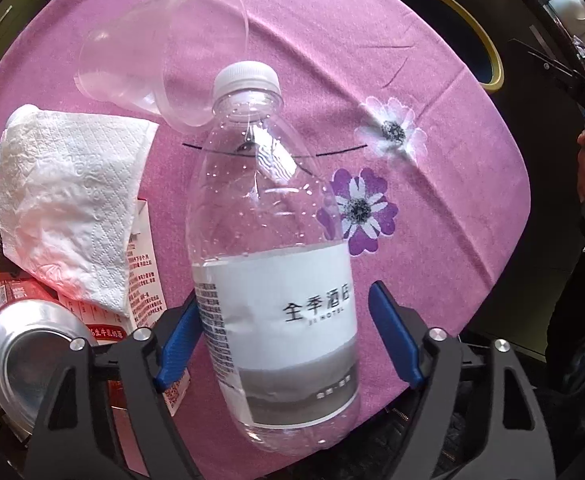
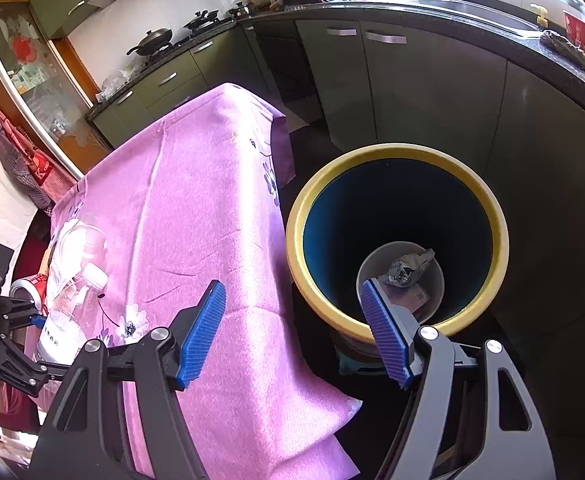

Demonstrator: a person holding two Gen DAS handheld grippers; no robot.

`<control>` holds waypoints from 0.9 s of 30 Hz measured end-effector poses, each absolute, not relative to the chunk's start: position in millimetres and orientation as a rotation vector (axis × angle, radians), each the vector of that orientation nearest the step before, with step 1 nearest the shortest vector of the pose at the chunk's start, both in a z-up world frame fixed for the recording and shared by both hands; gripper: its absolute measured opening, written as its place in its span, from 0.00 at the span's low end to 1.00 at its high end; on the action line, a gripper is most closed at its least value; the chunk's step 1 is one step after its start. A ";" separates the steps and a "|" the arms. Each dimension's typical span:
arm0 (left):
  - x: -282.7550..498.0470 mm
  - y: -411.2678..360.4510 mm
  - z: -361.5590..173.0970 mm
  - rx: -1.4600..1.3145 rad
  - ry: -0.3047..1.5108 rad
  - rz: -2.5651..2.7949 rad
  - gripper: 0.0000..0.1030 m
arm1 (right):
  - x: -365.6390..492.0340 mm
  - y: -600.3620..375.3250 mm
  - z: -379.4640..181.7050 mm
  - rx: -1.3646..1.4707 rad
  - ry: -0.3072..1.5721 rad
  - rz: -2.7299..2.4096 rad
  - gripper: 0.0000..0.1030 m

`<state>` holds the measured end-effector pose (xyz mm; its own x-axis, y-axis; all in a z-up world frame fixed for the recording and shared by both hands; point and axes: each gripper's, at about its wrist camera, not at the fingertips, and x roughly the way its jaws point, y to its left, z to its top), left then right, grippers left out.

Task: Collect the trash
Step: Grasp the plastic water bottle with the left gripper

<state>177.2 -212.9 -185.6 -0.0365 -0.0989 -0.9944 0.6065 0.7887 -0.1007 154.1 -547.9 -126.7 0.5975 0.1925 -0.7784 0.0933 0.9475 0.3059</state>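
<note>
Item: clear plastic bottle [image 1: 270, 248], white cap, white label, lying on the pink-clothed worktop [image 1: 432, 80], cap end pointing away from the left tongs [image 1: 288, 332]. Position: its labelled lower body sits between the two blue pads; the left pad looks to touch the label edge, the right pad stands just clear, so the left tongs are not yet clamped on it. Adjacent: an overturned clear cup [image 1: 164, 60] touching the bottle's shoulder; a crumpled tissue [image 1: 68, 200] over a red carton [image 1: 140, 280]; a metal can [image 1: 32, 356] just beside the left pad. Right tongs [image 2: 292, 332]: wide apart, holding nothing, poised by the yellow-rimmed bin [image 2: 396, 240], which already holds crumpled scrap. Risks, judged: the smooth round bottle may roll or squirt out of an off-centre squeeze; lifting could drag the cup along or knock it off the worktop.
</note>
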 end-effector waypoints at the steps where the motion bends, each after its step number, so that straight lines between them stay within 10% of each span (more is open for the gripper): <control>1: 175.3 -212.3 -187.9 0.434 1.513 -0.595 0.66 | 153.6 -548.4 -127.2 0.334 0.933 0.059 0.68; 27: 139.2 -280.2 -148.1 0.535 1.386 -0.689 0.63 | 136.8 -565.0 -131.2 0.391 0.918 0.058 0.68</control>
<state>139.2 -280.2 -148.1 0.0467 -0.1245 -0.9911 0.7147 0.6974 -0.0540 136.8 -565.0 -131.2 0.6112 0.2135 -0.7621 0.1164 0.9282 0.3534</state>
